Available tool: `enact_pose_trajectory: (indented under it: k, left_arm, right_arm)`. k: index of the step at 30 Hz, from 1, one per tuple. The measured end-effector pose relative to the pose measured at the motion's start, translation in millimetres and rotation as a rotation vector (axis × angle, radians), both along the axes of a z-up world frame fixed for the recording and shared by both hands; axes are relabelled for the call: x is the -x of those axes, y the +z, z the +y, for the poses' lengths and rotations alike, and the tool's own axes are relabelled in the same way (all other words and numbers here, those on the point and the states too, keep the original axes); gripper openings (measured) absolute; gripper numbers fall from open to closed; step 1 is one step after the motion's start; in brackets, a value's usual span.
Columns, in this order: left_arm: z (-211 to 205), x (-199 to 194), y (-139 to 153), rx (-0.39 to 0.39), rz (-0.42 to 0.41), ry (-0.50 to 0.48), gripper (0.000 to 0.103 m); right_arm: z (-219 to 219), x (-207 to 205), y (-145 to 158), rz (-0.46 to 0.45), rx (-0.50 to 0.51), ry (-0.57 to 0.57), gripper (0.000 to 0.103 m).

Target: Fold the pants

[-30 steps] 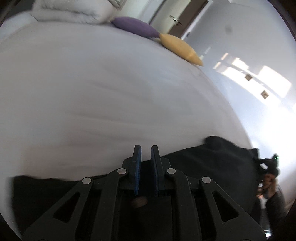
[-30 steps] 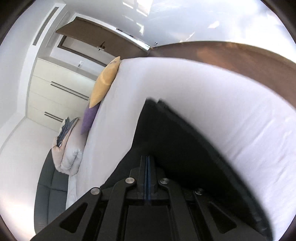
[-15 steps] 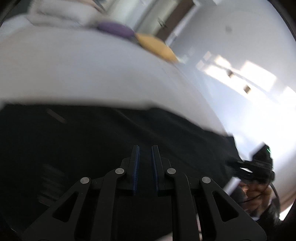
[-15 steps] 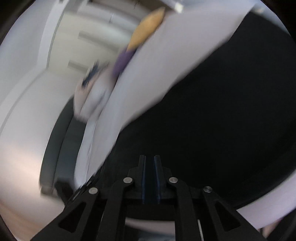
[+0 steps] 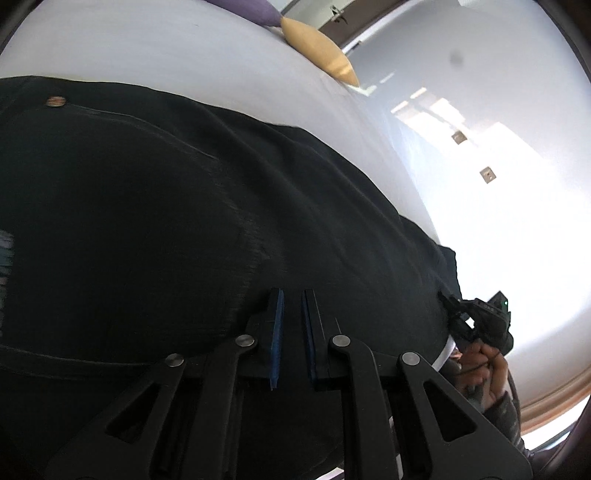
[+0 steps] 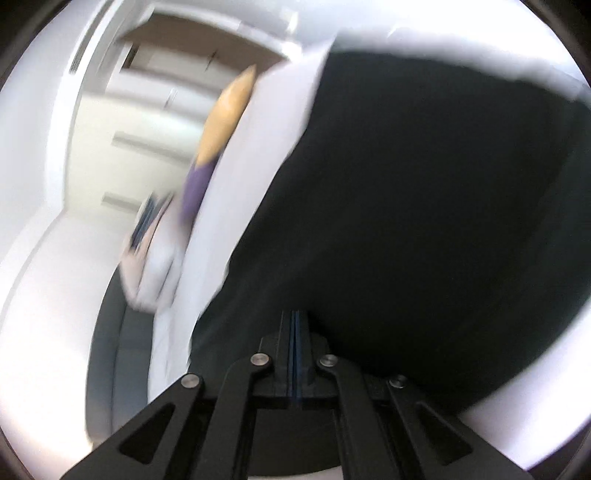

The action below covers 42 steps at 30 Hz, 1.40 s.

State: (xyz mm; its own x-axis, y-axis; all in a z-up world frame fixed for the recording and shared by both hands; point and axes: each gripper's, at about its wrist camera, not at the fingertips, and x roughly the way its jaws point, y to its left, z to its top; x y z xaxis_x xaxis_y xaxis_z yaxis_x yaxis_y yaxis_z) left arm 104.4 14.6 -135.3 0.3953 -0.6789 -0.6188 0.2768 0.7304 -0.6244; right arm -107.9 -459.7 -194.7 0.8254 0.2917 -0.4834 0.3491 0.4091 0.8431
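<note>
Black pants (image 5: 207, 206) lie spread across the white bed (image 5: 166, 48), copper button (image 5: 56, 100) near the waist end at far left, so the cloth looks laid out flat for a fold. Left gripper (image 5: 292, 325) sits low over the fabric near its closer edge, jaws a narrow gap apart with nothing visibly pinched between them; probably placed there to take that edge. Right gripper (image 6: 295, 354) has its blue pads pressed together at the pants (image 6: 424, 221) edge; likely clamping cloth, but the view is blurred so can't tell for sure. In the left view the right hand (image 5: 484, 365) holds its tool at the far corner of the pants. Yellow cushion (image 5: 319, 51) and purple cushion (image 5: 247, 9) sit well apart, at the far edge of the bed
</note>
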Motion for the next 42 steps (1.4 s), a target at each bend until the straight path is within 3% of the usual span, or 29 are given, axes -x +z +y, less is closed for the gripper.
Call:
enact_pose_trajectory:
  k: [7, 8, 10, 11, 12, 14, 18, 21, 24, 28, 34, 36, 38, 42]
  left_arm:
    - [50.3, -1.6, 5.1, 0.009, -0.012, 0.027, 0.012]
    - [52.0, 1.9, 6.0, 0.001, -0.017, 0.032, 0.012]
    - [52.7, 6.6, 11.3, -0.027, -0.032, 0.050, 0.012]
    - [52.5, 9.5, 17.2, -0.045, -0.047, 0.059, 0.012]
    - [49.2, 11.0, 22.3, -0.051, -0.060, 0.063, 0.012]
    - [48.6, 13.7, 35.2, -0.031, -0.077, 0.050, 0.012]
    - [32.6, 12.9, 39.9, -0.040, -0.077, 0.006, 0.012]
    - [20.7, 10.2, 27.7, -0.080, -0.031, -0.010, 0.012]
    - [25.1, 8.7, 17.9, -0.034, -0.005, 0.002, 0.012]
    - [14.6, 6.3, 8.6, -0.033, 0.008, -0.002, 0.012]
    - [16.2, 7.1, 0.8, -0.037, 0.014, -0.005, 0.012]
    - [14.2, 7.0, 0.5, -0.041, 0.015, -0.002, 0.012]
    - [12.5, 7.2, 0.6, -0.046, 0.014, 0.000, 0.012]
    - [14.8, 7.6, 0.4, -0.045, 0.016, 0.003, 0.012]
  right_arm:
    - [-84.2, 64.6, 15.4, -0.002, 0.057, -0.265, 0.000]
    - [-93.0, 73.2, 19.2, 0.016, 0.065, -0.308, 0.010]
    - [-95.8, 93.8, 24.7, 0.034, 0.052, -0.371, 0.017]
    - [-93.8, 101.5, 29.1, 0.025, 0.044, -0.380, 0.027]
    - [-89.1, 108.7, 33.6, 0.022, 0.046, -0.385, 0.044]
    - [-81.3, 126.4, 36.6, 0.006, 0.039, -0.387, 0.058]
    - [-68.1, 120.8, 34.1, 0.001, -0.018, -0.348, 0.058]
    - [-55.5, 101.6, 17.3, 0.012, -0.058, -0.313, 0.058]
    - [-52.7, 94.4, 11.7, 0.004, -0.065, -0.312, 0.058]
    - [-55.8, 92.6, 5.8, -0.043, -0.128, -0.322, 0.054]
    - [-59.9, 76.2, -0.5, -0.069, -0.156, -0.320, 0.036]
    - [-61.3, 69.9, -3.1, -0.073, -0.169, -0.318, 0.021]
    - [-62.9, 66.2, -6.0, -0.074, -0.182, -0.318, 0.015]
    - [-60.1, 63.5, -5.6, -0.076, -0.163, -0.327, 0.012]
